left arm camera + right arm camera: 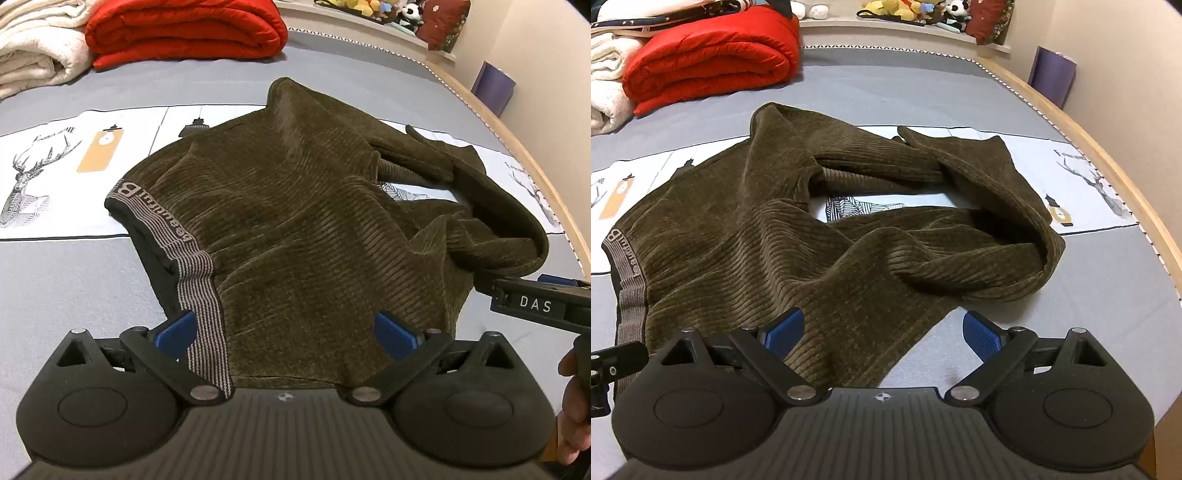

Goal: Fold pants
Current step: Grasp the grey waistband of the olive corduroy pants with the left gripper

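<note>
Olive-brown corduroy pants (295,229) lie crumpled on the grey bed sheet (74,280), waistband (184,240) with lettering at the left, legs twisted toward the right. They also show in the right wrist view (775,251). My left gripper (286,332) is open, its blue pads straddling the near edge of the pants by the waistband. My right gripper (884,332) is open over the near edge of a leg, left pad above cloth, right pad above the sheet. The right gripper also shows at the right edge of the left wrist view (539,302).
A folded red quilt (188,31) and a white blanket (33,51) lie at the far left of the bed. The wooden bed rim (1108,155) curves along the right. Plush toys (923,9) sit on the headboard shelf. A purple box (1052,74) stands by the wall.
</note>
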The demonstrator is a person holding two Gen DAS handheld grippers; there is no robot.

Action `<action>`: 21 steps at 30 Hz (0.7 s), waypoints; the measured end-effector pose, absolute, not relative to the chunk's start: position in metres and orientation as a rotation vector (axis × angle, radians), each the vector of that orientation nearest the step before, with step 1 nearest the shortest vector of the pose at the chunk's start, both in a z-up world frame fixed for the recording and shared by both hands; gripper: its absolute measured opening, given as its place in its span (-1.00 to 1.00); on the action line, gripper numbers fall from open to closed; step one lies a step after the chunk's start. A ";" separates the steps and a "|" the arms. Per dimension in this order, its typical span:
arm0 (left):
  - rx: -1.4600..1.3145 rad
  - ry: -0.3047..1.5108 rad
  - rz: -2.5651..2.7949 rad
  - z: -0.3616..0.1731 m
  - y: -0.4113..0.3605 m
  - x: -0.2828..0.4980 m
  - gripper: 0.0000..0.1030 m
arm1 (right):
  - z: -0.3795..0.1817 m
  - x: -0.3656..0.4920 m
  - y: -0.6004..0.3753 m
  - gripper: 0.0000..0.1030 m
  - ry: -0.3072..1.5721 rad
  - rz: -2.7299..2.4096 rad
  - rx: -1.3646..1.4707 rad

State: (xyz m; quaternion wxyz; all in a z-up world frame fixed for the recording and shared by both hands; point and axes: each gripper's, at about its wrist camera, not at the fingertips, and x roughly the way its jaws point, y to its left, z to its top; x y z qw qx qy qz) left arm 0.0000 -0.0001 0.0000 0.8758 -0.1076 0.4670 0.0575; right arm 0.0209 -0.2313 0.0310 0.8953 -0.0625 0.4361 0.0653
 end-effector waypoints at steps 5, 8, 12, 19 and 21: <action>-0.227 0.978 0.123 -0.001 -0.002 0.000 0.99 | 0.030 0.021 -0.232 0.81 0.910 0.124 -0.138; -0.230 0.980 0.125 -0.001 -0.001 -0.003 0.99 | 0.030 0.021 -0.230 0.81 0.912 0.120 -0.149; -0.235 0.976 0.127 0.001 -0.003 -0.004 0.99 | 0.029 0.021 -0.229 0.81 0.912 0.116 -0.150; -0.233 0.970 0.120 -0.002 -0.003 -0.002 0.99 | 0.027 0.021 -0.228 0.81 0.918 0.110 -0.160; -0.238 0.977 0.121 -0.004 -0.001 -0.001 0.99 | 0.027 0.021 -0.228 0.81 0.920 0.107 -0.164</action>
